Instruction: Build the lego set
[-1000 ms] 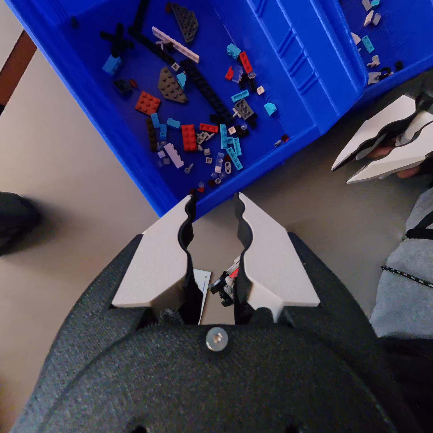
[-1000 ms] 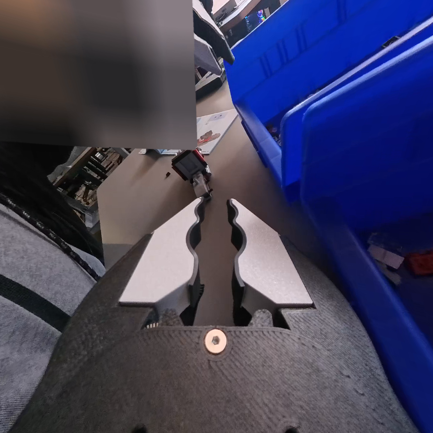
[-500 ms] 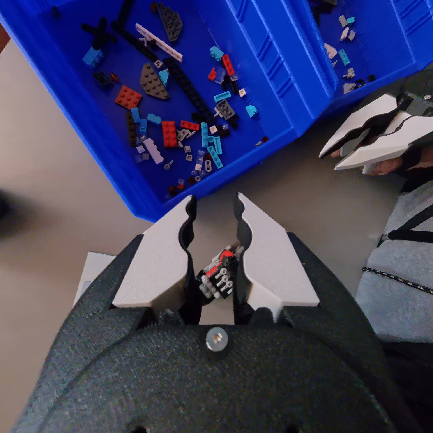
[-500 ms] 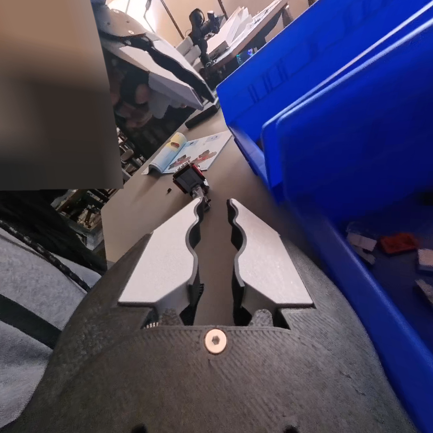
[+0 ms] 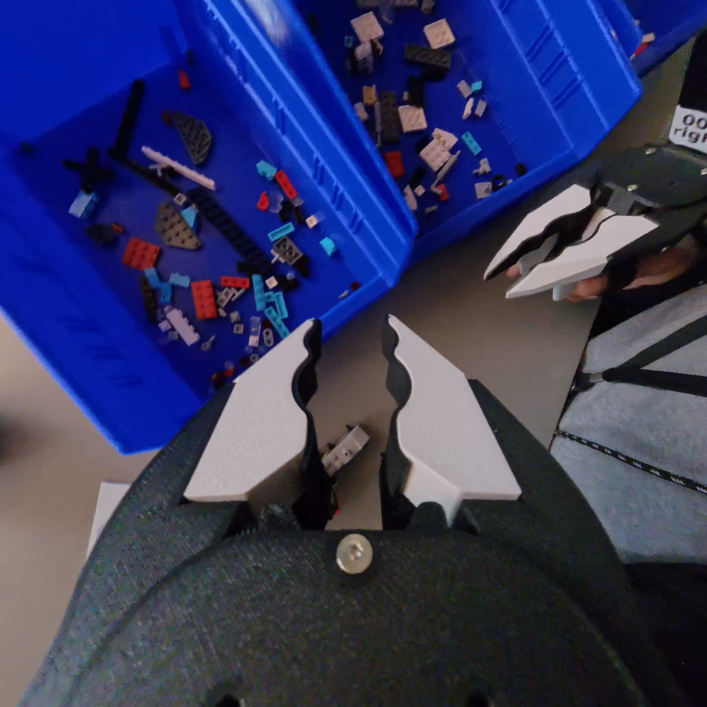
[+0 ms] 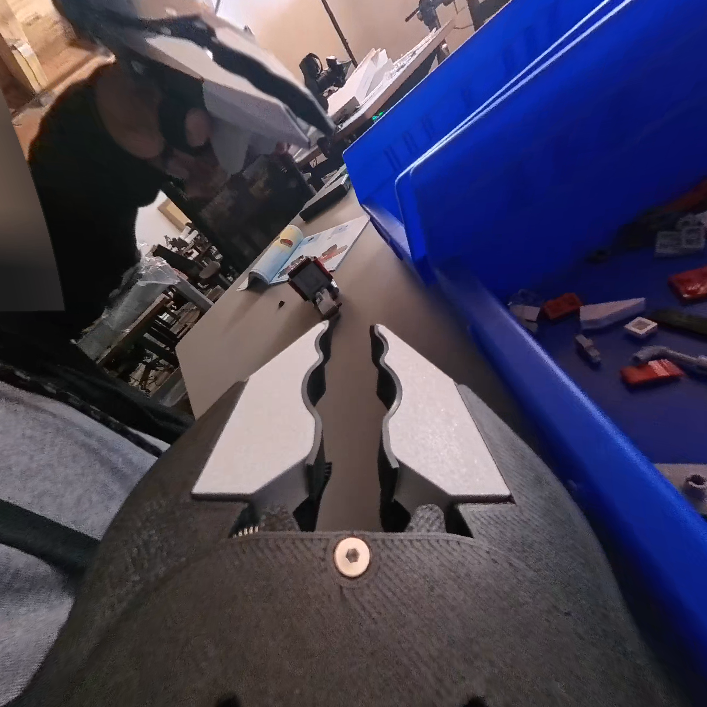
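A small partly built lego model [image 5: 344,449], grey, black and red, lies on the tan table under my left gripper [image 5: 350,325], which is open and empty above it. The model also shows in the right wrist view [image 6: 311,283], just beyond my right gripper [image 6: 350,325], which is open and empty, low over the table. The right gripper also shows in the left wrist view [image 5: 497,286], at the right beside the bins. The left gripper [image 6: 267,103] shows blurred, high at the upper left of the right wrist view.
Two blue bins [image 5: 95,363] [image 5: 535,76] hold several loose pieces in red, teal, grey, black and white. A bin wall [image 6: 574,421] runs close along my right gripper. An open instruction booklet [image 6: 306,248] lies behind the model. A tiny black piece [image 6: 281,304] lies on the table. A person's grey sleeve [image 5: 631,440] is at the right. Across from one pair of fingers to the other is roughly 15 centimetres. From the left gripper's tips to the small partly built lego model [image 5: 344,449] is close to 15 centimetres. My right wrist view [image 6: 323,299] looks at it from another angle.
My left gripper has shifted right along the bins, so the second bin now shows and the model sits nearer the left finger. My right gripper has tilted up, showing the bin's inside.
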{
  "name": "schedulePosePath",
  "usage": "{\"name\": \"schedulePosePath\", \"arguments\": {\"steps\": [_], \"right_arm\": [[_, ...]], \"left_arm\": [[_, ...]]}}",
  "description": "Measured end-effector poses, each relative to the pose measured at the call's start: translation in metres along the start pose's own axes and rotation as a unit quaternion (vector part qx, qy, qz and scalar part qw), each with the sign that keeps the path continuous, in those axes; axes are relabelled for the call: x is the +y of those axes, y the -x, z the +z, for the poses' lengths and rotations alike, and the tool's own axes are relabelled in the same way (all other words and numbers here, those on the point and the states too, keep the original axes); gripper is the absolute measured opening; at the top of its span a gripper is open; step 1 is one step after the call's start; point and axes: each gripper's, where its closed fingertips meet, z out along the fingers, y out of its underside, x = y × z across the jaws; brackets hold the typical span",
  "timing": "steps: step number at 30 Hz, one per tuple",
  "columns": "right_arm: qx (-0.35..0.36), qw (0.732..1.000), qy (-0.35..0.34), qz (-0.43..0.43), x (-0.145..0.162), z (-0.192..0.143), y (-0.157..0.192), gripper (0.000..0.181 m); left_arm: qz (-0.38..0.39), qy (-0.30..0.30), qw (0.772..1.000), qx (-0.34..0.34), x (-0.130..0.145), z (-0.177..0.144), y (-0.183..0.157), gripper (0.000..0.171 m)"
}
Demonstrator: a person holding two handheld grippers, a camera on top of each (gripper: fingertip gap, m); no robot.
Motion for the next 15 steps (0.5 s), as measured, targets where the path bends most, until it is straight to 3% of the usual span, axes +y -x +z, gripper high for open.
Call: {"name": "schedulePosePath", "arguments": {"steps": [9,12,15], "right_arm": [[-0.024,1.0,0.013,-0.007,0.008,-0.013,0.01,0.02],[-0.019,1.0,0.015,-0.013,0.01,-0.015,0.011,0.02],[-0.013,1.0,0.014,-0.021,0.011,-0.015,0.012,0.02]], "left_arm": [[0.131,0.037,0.99,0.032,-0.074,0.046,-0.036,0.029],[0.201,0.117,0.971,0.047,-0.084,0.084,-0.048,0.03],[0.256,0.217,0.941,0.038,-0.074,0.125,-0.047,0.03]]}}
